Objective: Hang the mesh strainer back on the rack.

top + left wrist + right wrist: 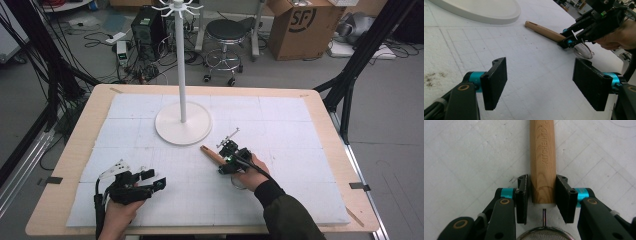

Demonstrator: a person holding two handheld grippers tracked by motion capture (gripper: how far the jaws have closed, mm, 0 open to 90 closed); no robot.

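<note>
- High view. Table (70, 145) with a white foam mat (300, 165) on top; a white stand (183, 120) rises from a round base on the far half of the mat. The wooden handle (211, 153) of a strainer lies near the front right of that base, pointing toward it. The right gripper (226, 159) sits over the handle's near end, held by the person's right hand (252, 172). The left gripper (150, 179) hovers over the mat's near left part, well apart from the handle.
- Left gripper view. Its two black jaws stand wide apart with only bare mat between them. Farther off, the right gripper (571, 41) is at the near end of the handle (544, 31), and the strainer's wire mesh bowl (584, 50) shows just behind it.
- Right gripper view. The jaws are clamped on the handle (542, 160), one pad against each side near its butt end, where a metal stem leads to the mesh bowl (544, 235). The handle runs straight away from the camera, with lettering stamped along it.
</note>
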